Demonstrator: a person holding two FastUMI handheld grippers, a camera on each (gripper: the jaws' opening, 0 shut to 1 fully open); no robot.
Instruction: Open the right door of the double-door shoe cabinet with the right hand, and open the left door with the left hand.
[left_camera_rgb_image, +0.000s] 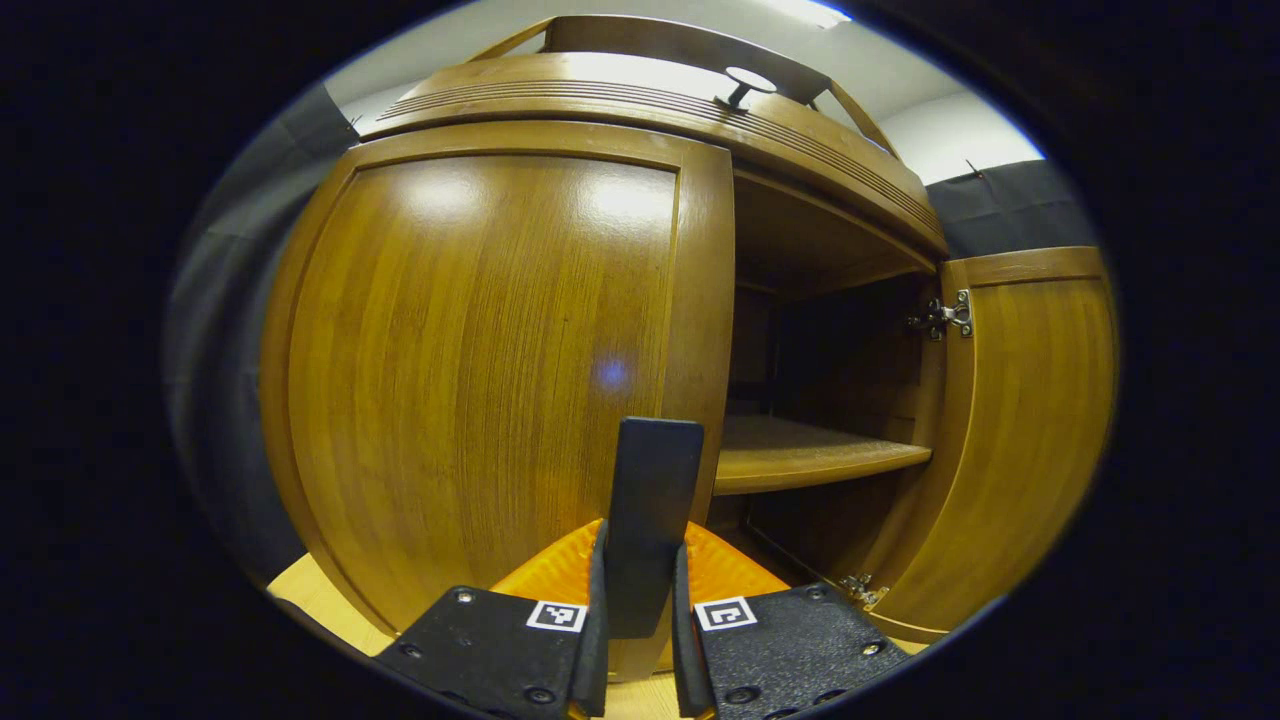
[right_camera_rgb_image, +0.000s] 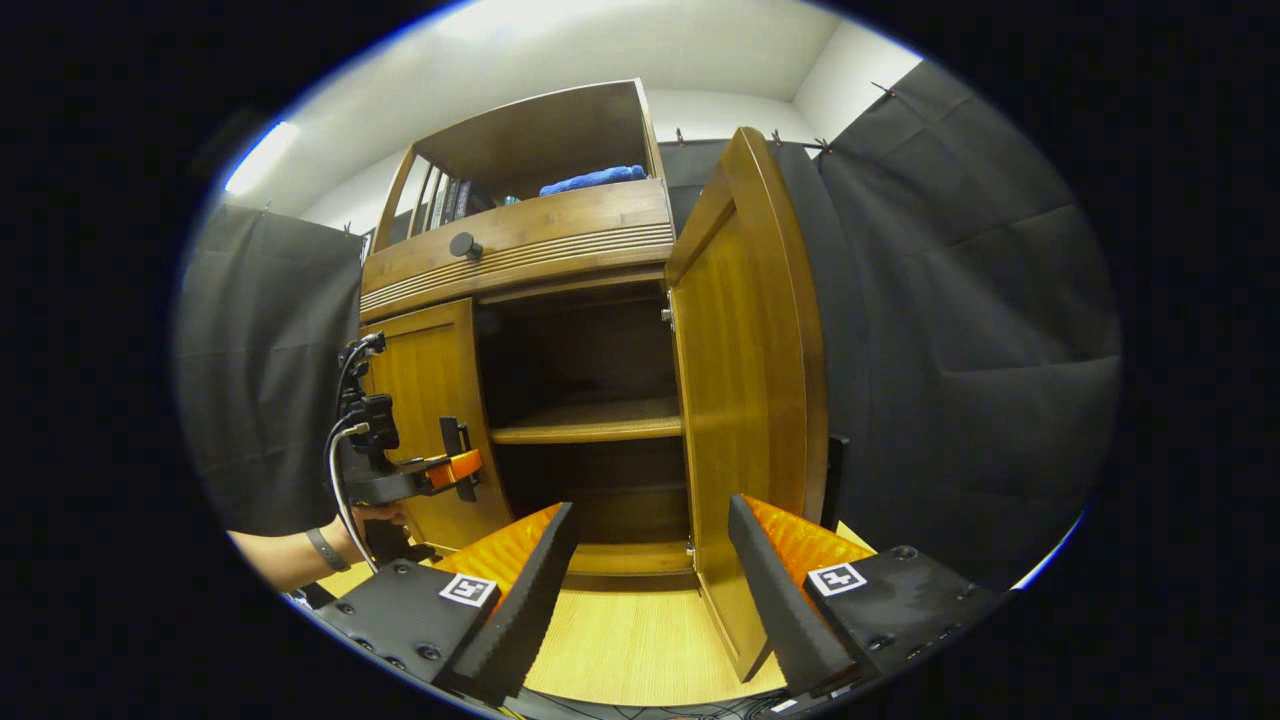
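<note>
So the shoe cabinet (right_camera_rgb_image: 560, 260) is sitting right in front of both grippers, on a light wood floor (right_camera_rgb_image: 640, 640). The right door (right_camera_rgb_image: 745, 400) is already swung wide open, standing edge-on in the right gripper view, and the middle shelf (right_camera_rgb_image: 590, 420) inside is showing with nothing on it that I can make out. The left door (left_camera_rgb_image: 480, 370) is looking closed, or maybe just barely cracked, can't really tell from here.

The left gripper (left_camera_rgb_image: 648, 470) is sitting right up at the inner edge of that left door, near the bottom half. Its jaws are pressed together, or nearly so, and whether they're actually nipping the door's edge I can't tell. From the right gripper view you can see that left gripper (right_camera_rgb_image: 455, 455) farther off with the person's hand (right_camera_rgb_image: 375, 515) behind it, close to the door front. The right gripper (right_camera_rgb_image: 650, 540) is hanging back with its jaws spread wide, holding nothing, with the open door's lower edge just ahead of it.

What's worrying me: there's no handle that I can see on the left door, so if the tips are only hooking a thin edge they could slip off on the pull and the door stays put. Also the right gripper is parked close to the open door, so a bump could be swinging it back shut.
</note>
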